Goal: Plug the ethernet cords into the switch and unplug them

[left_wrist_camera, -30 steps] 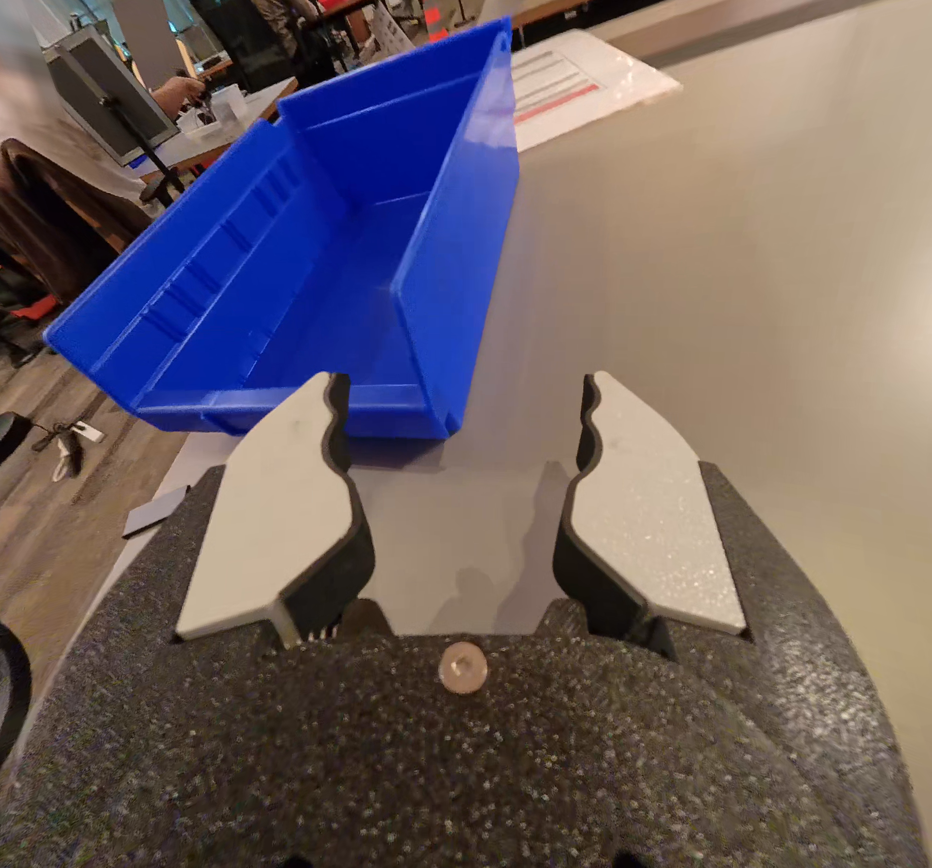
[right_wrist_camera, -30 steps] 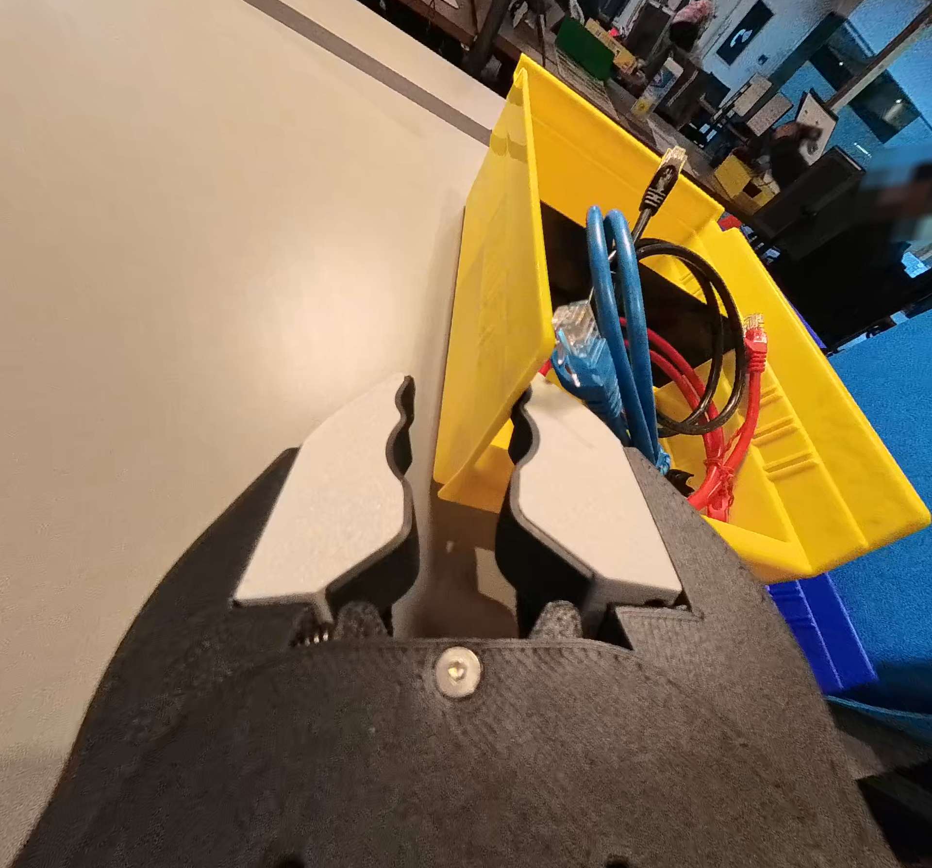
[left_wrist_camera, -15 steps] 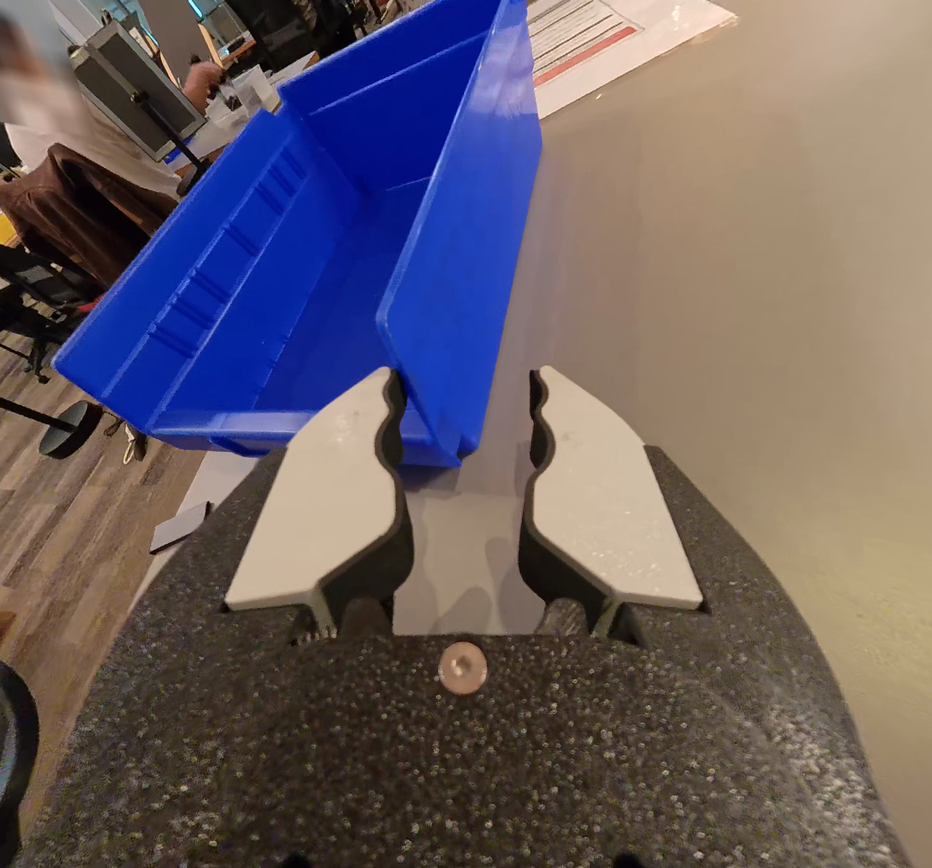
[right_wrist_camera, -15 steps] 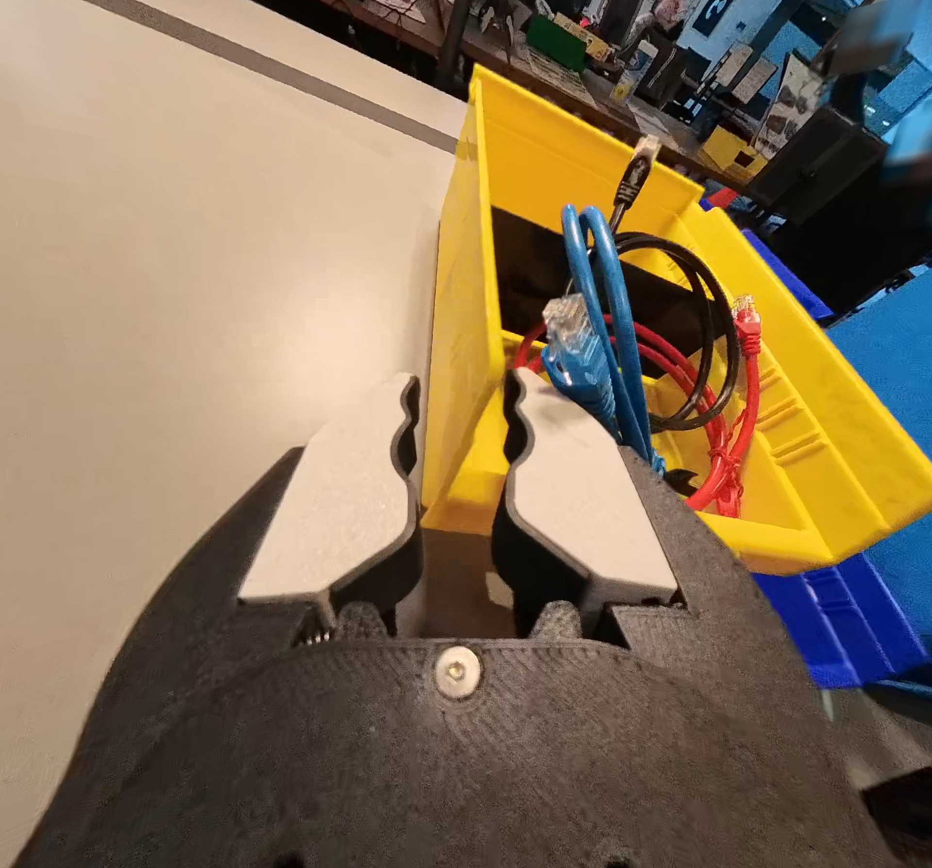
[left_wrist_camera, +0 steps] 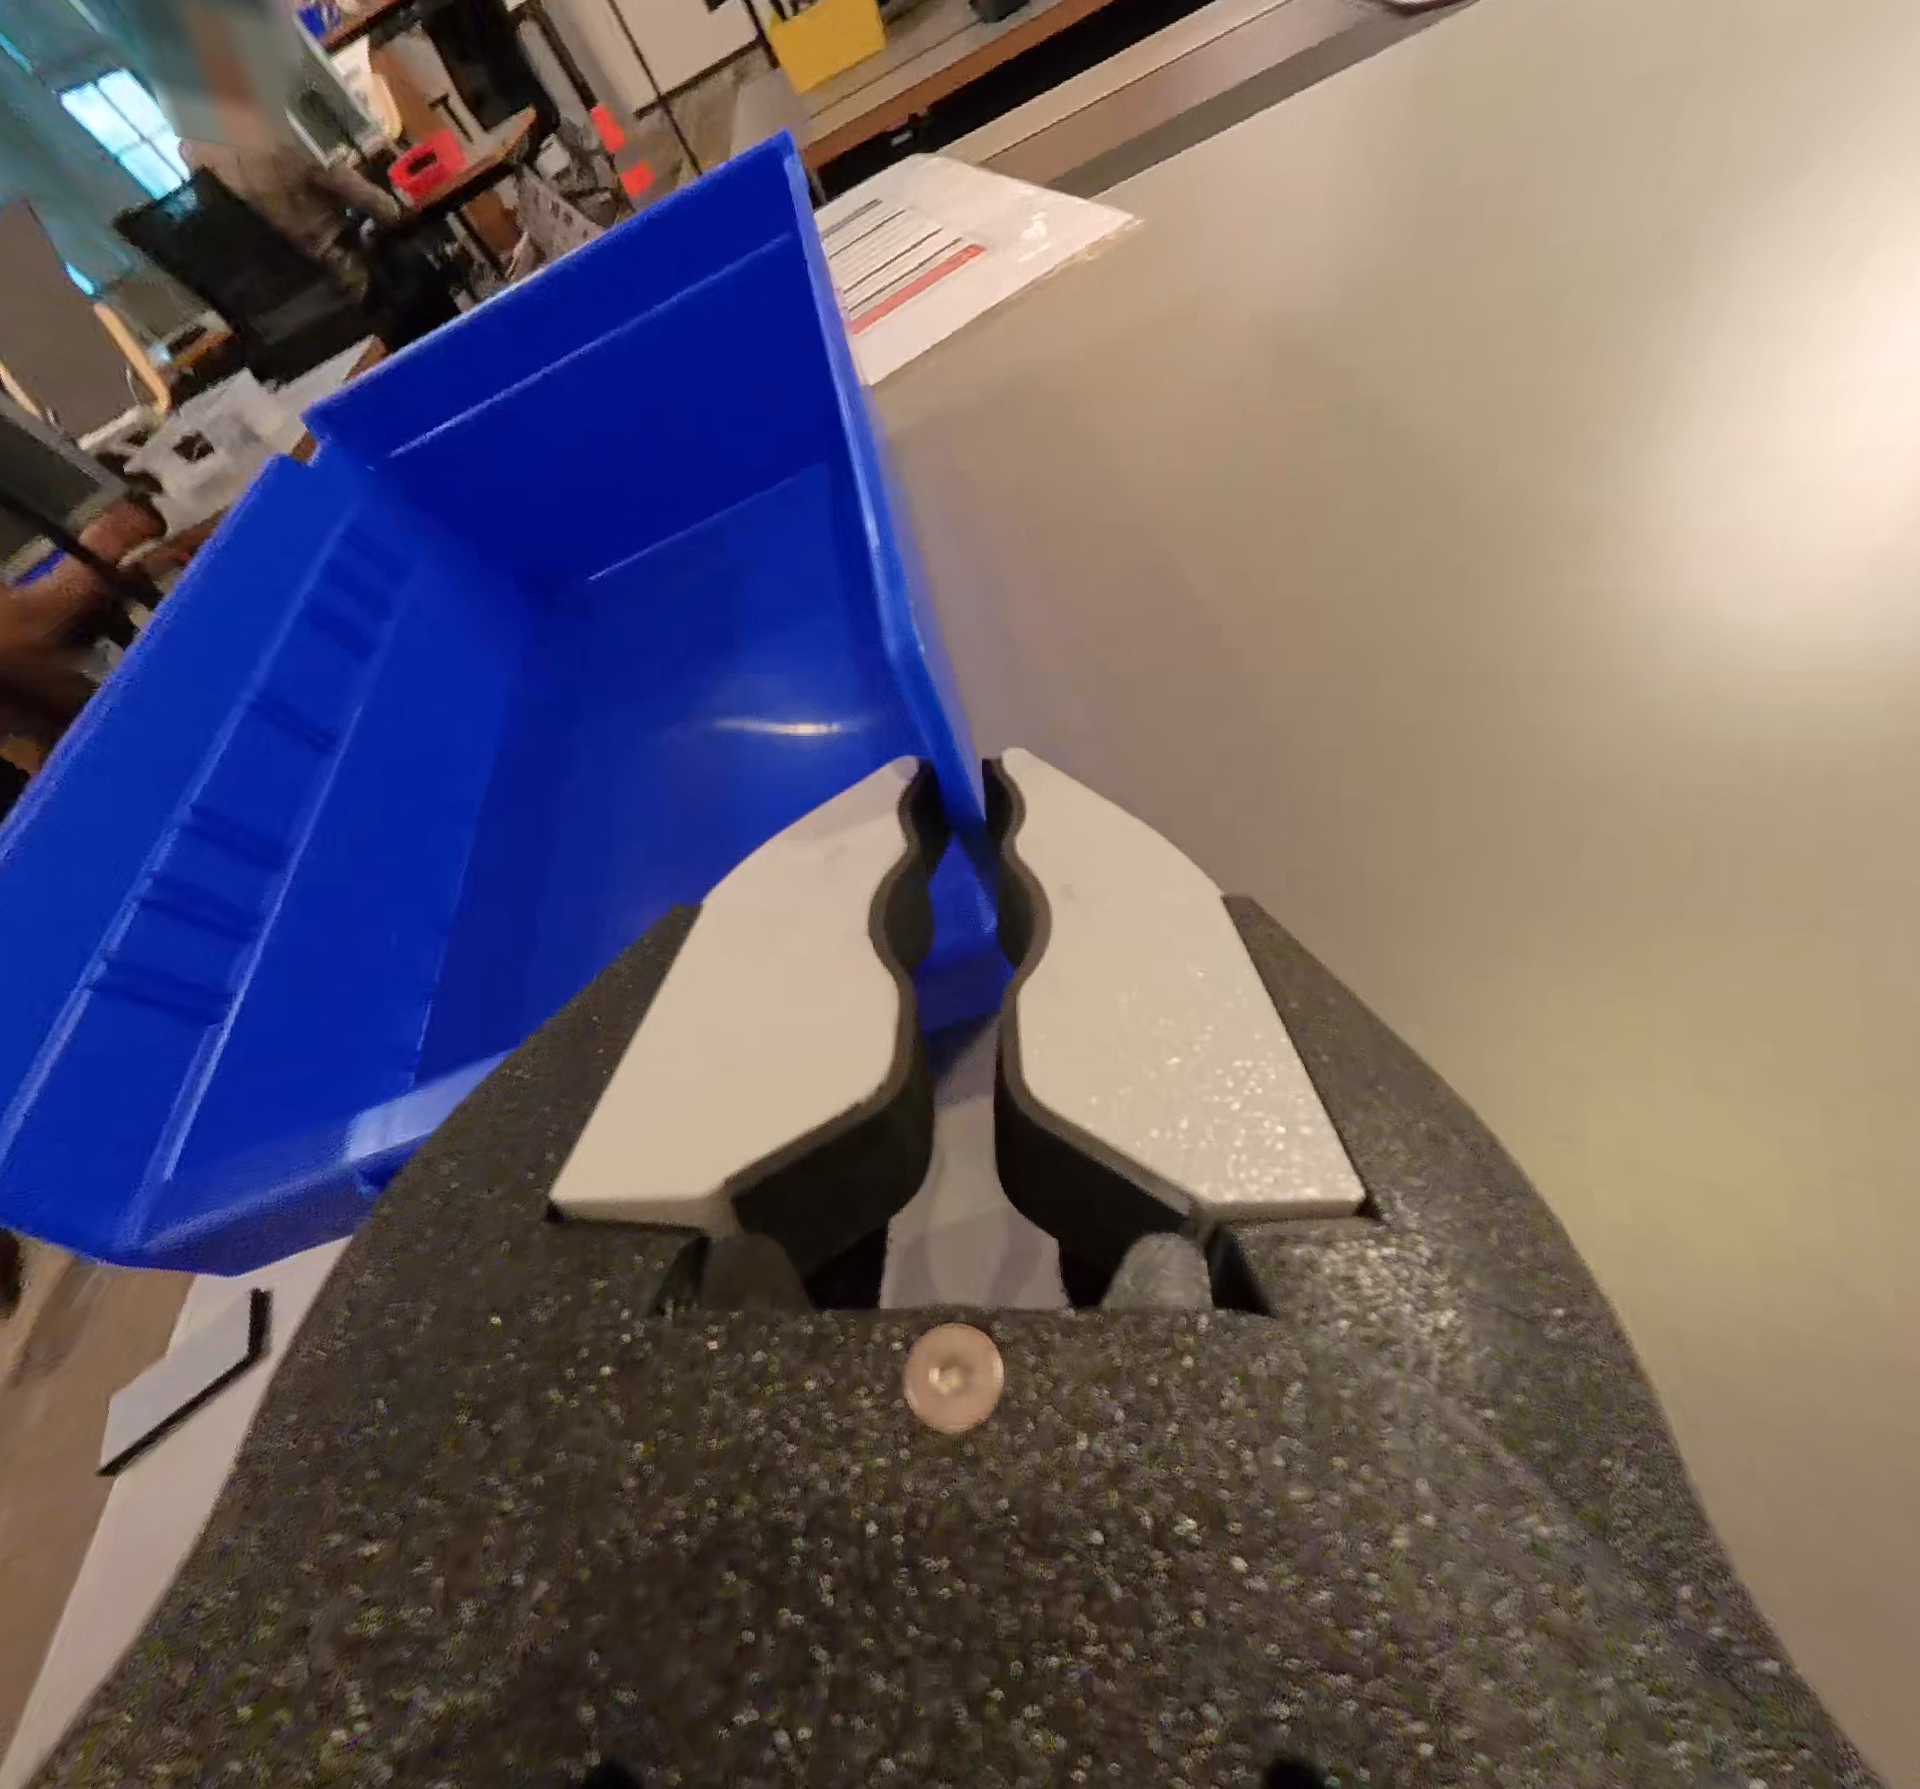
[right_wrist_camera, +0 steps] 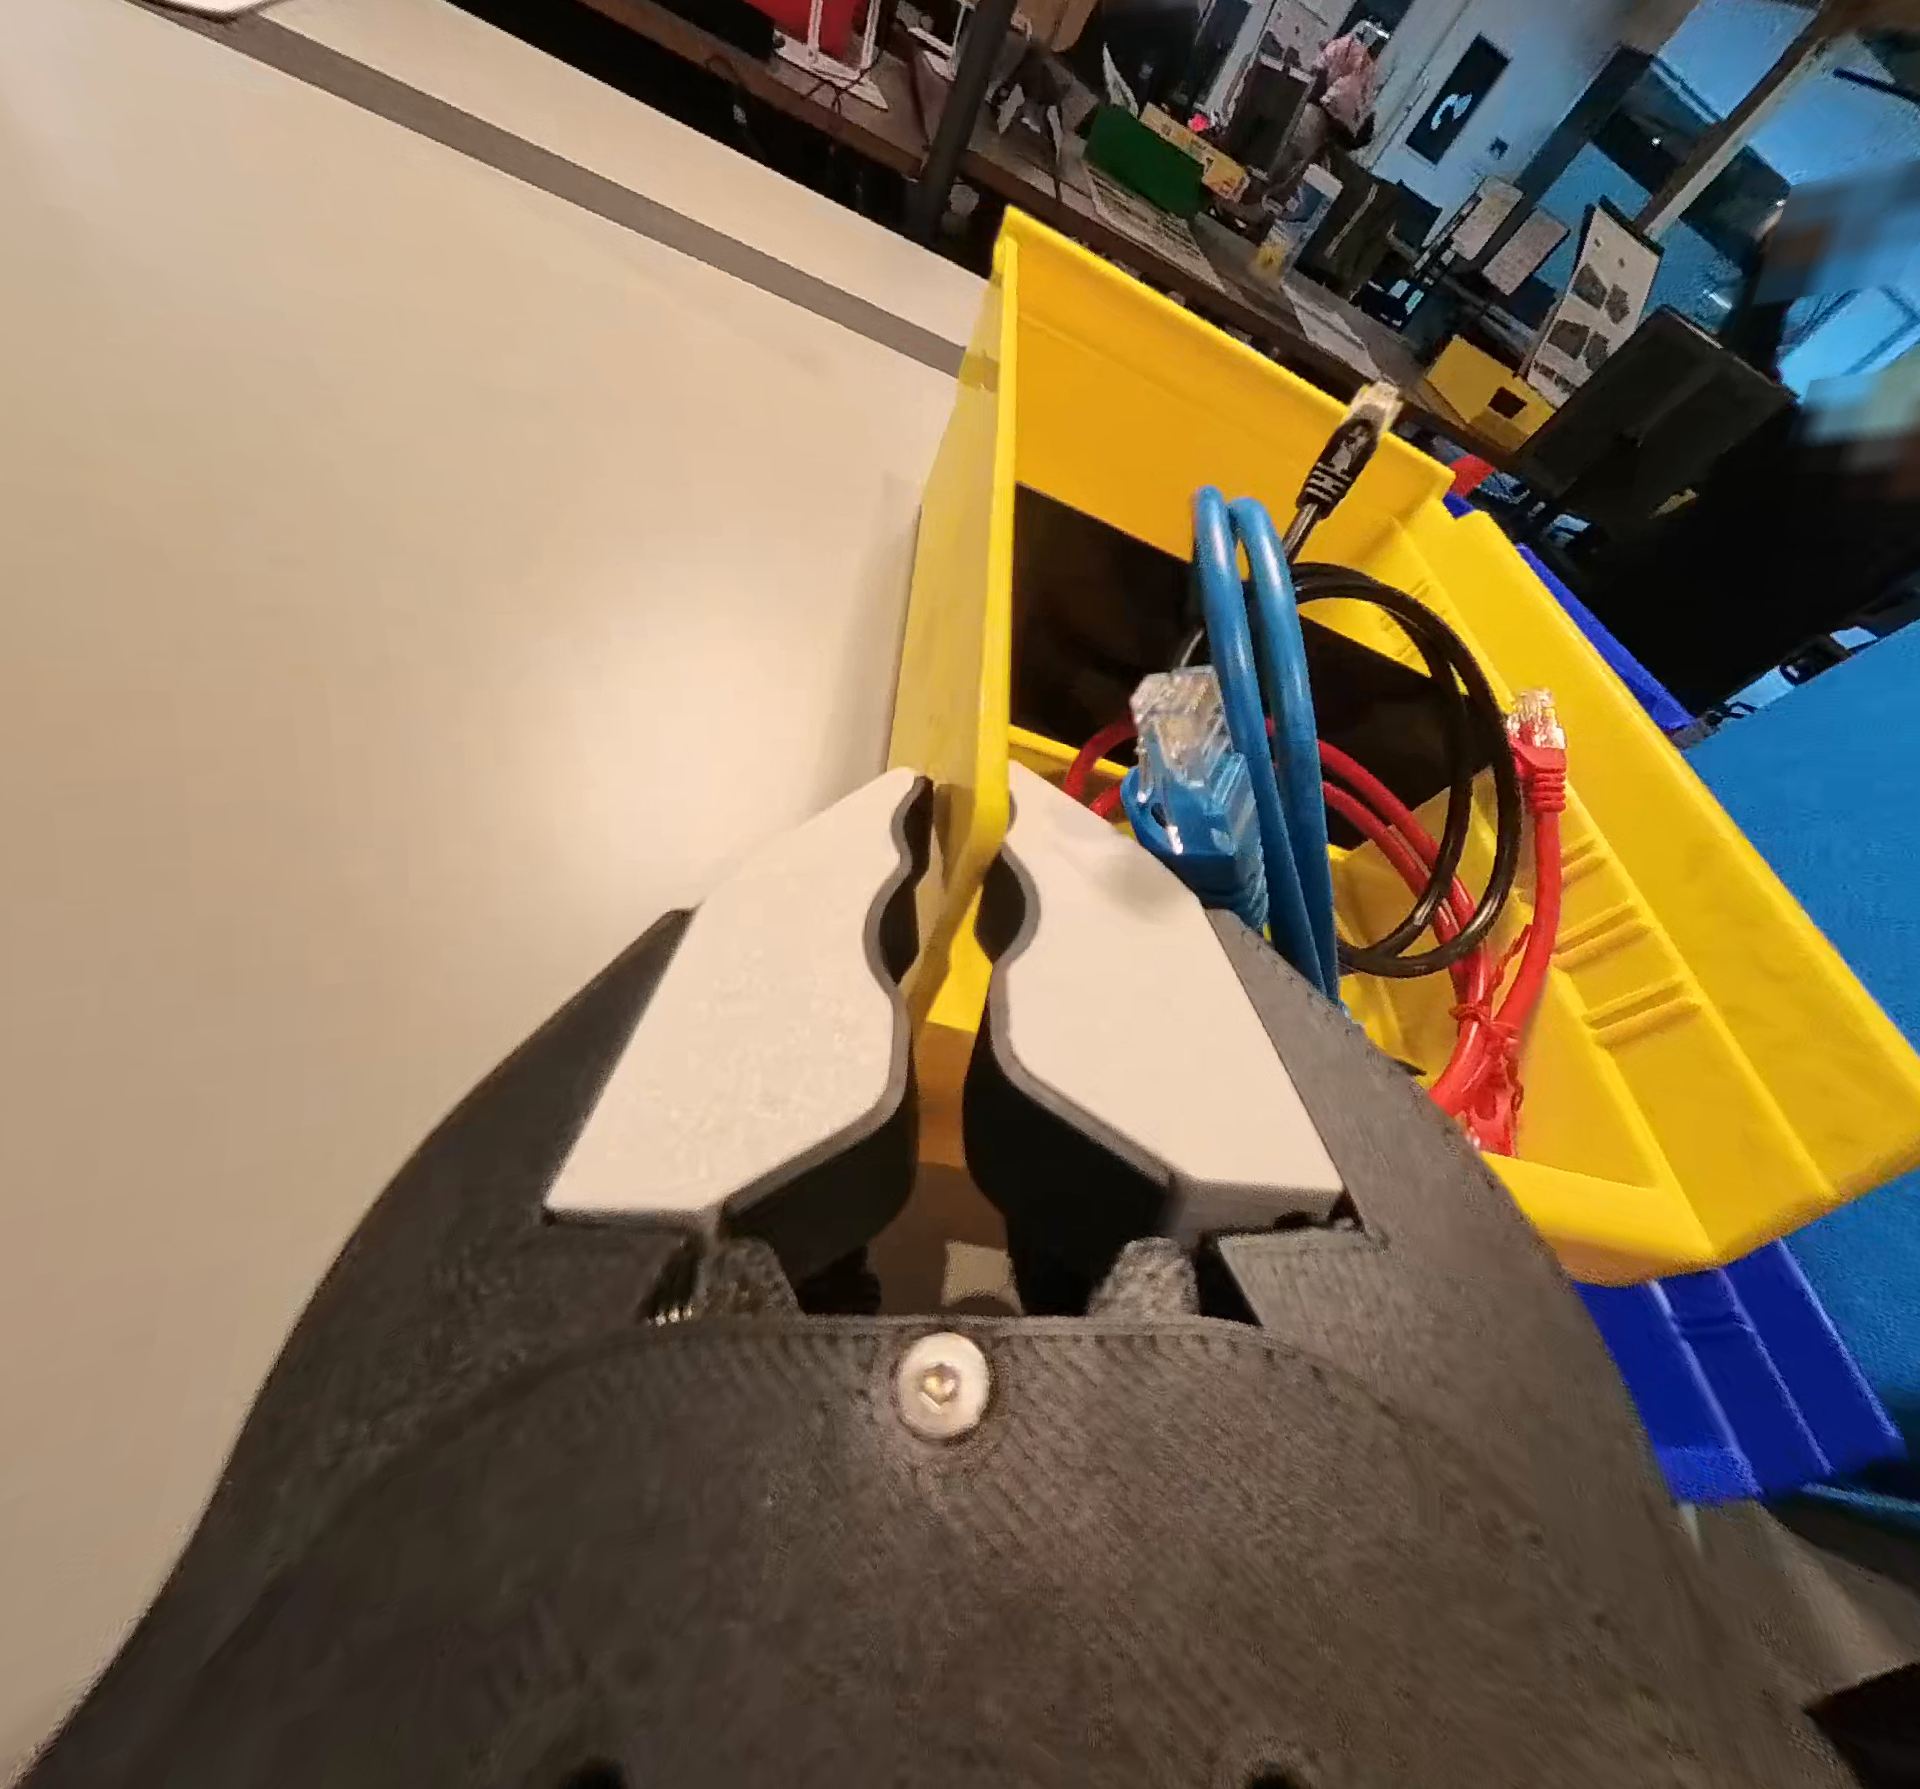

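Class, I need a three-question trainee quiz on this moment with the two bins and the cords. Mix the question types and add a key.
1. True or false: the blue bin holds cords.
2. What does the right gripper clamp? A) blue cord B) yellow bin wall C) nothing
3. Fill in: the left gripper is shut on the blue bin's ____.

Key: 1 false; 2 B; 3 wall
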`<state>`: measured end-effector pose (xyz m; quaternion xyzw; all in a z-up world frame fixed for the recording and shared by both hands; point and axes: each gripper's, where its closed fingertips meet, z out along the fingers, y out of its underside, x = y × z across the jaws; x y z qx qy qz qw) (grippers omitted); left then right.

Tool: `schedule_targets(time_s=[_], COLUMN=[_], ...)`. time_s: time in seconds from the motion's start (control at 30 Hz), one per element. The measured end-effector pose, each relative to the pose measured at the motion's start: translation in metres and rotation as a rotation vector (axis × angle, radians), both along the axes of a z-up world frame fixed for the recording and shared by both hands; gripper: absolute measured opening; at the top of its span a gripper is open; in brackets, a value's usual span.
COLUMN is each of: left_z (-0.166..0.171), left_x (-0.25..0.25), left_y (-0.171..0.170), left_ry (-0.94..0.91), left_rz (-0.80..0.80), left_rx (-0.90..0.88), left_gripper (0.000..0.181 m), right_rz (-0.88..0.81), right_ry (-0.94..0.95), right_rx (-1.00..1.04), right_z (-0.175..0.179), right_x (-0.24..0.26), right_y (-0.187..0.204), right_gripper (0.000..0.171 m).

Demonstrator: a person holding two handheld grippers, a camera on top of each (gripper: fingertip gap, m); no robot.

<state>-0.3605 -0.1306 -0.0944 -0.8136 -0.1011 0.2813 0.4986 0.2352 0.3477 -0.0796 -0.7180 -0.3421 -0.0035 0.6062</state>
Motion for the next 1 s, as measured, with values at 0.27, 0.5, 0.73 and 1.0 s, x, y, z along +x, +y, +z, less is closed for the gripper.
schedule_targets(time_s=[0.27,0.5,0.73,1.0], left_z=[-0.001,-0.001,-0.001,0.0], left_x=[0.047,0.11,0.178,0.213], left_y=[0.003,0.001,-0.003,-0.019], left_ry=[-0.022,-0.001,-0.048,-0.045], left_rz=[-0.294,-0.653,-0.976,-1.201], left_rx=[-0.001,-0.045,-0.059,-0.051], left_gripper=[0.008,0.009,0.008,0.007], right_rz=[0.187,0.424,0.753,0.864], right_ry=[0.024,0.03,0.07,0.116], right_rx=[-0.068,-0.091,-0.16,-0.238], right_z=[-0.001,-0.002,-0.002,-0.001], right_x=[-0.023,-0.062,-0.08,-0.073], right_y=[-0.024,-0.053,-0.098,-0.096], right_gripper=[0.005,0.005,0.004,0.007])
